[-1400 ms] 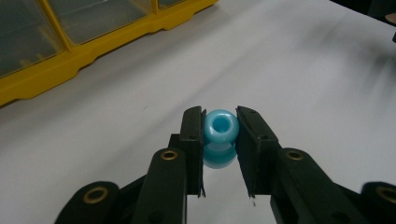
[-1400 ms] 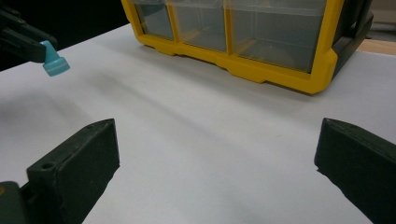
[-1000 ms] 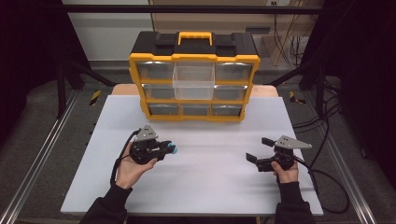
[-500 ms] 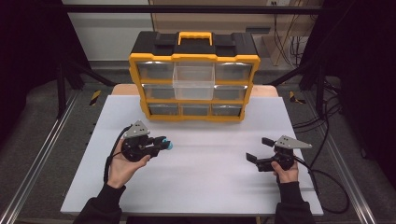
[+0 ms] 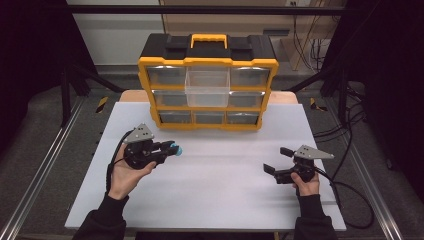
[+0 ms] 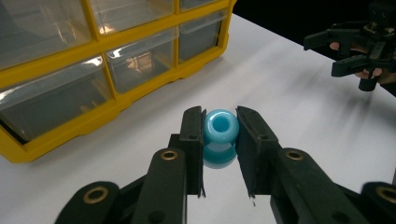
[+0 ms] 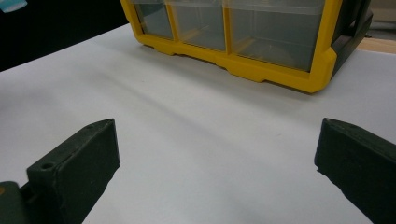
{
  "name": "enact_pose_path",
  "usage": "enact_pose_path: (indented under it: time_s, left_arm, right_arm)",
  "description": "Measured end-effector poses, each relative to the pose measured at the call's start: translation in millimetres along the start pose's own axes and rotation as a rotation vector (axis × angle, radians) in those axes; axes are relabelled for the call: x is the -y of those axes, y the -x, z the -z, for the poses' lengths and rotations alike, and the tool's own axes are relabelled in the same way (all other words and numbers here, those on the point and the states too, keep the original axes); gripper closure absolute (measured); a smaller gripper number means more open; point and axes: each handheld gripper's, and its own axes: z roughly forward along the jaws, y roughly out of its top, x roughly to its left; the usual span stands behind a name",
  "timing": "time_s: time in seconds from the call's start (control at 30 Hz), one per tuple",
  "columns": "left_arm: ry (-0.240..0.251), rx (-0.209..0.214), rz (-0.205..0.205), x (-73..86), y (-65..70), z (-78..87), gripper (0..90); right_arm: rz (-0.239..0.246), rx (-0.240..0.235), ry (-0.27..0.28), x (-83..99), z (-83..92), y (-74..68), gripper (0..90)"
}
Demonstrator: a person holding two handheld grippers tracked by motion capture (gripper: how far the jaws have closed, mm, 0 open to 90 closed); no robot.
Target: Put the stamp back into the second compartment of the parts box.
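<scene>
White surface (image 5: 210, 200) bare between the hands, nothing between either tool and the yellow drawer cabinet (image 5: 207, 90) at the far edge. One clear drawer (image 5: 207, 89) in the top middle is pulled out; contents can't be made out. Other drawers are in, and what's inside is unclear. Left tool (image 5: 170, 148) clamped on a small blue ring-shaped piece (image 6: 220, 128), held above the surface near the cabinet's lower left corner. Right tool (image 5: 274, 160) gaping wide, holding nothing, well apart at right.

You are holding a glossy blue spool (image 6: 220, 135) pinched between your left gripper's (image 6: 219, 140) jaws, its hole facing outward.
</scene>
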Motion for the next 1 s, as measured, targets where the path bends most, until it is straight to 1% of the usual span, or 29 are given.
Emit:
enact_pose_path:
  time_s: [0.03, 0.1, 0.13, 0.27, 0.5, 0.63, 1.0]
  left_arm:
    - [0.001, 0.0, -0.001, -3.1, -0.8, 0.7, 72.3]
    - [0.002, -0.001, -0.003, -4.4, -1.2, 1.2, 72.3]
    - [0.008, -0.001, -0.005, -8.1, -1.9, 3.2, 72.3]
    - [0.016, -0.005, -0.009, -14.7, -3.3, 8.2, 72.3]
    - [0.029, 0.001, -0.02, -25.5, -4.7, 15.6, 72.3]
    - [0.033, 0.005, -0.026, -30.0, -3.9, 18.0, 72.3]
    - [0.042, 0.001, -0.04, -41.9, -4.2, 26.2, 72.3]
  right_arm:
    - [0.0, 0.0, 0.0, 0.0, 0.0, 0.0, 0.4]
    - [0.0, 0.0, -0.001, 0.0, 0.1, 0.1, 0.4]
    - [-0.001, -0.001, 0.0, -0.1, 0.4, 0.0, 0.4]
    - [0.001, -0.002, 0.001, -0.1, 0.4, 0.0, 0.4]
    - [0.003, -0.003, -0.002, 0.1, -0.1, 0.0, 0.4]
    - [0.002, -0.004, -0.003, 0.1, -0.1, 0.1, 0.4]
    - [0.004, -0.004, -0.004, 0.3, -0.5, 0.1, 0.5]
